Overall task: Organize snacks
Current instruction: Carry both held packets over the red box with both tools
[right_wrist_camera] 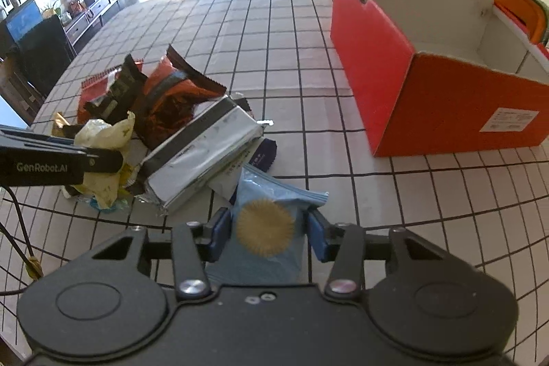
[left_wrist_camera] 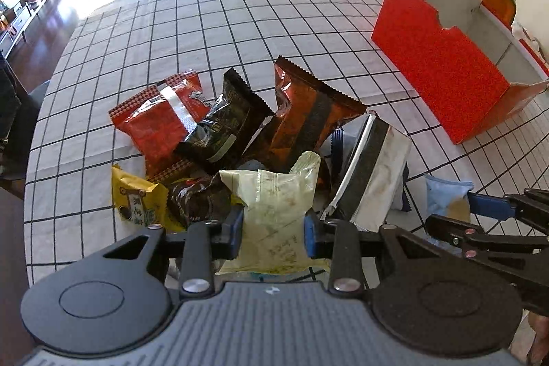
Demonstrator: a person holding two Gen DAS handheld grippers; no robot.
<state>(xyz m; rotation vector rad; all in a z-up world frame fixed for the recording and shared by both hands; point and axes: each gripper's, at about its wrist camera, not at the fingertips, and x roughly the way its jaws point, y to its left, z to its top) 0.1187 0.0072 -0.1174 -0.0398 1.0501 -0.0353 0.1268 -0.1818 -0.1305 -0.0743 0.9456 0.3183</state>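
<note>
Snack packets, a pale yellow crinkly pouch and a light blue foil sachet, look light and slippery, each grasped mid-body by the left gripper and right gripper.

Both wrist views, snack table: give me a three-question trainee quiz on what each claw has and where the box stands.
1. True or false: the left claw has the pale yellow packet between its fingers.
2. Which packet sits in the right claw? A) light blue packet B) silver packet
3. Fill in: the red box looks ___ inside.

Key: 1 true; 2 A; 3 empty.
</note>
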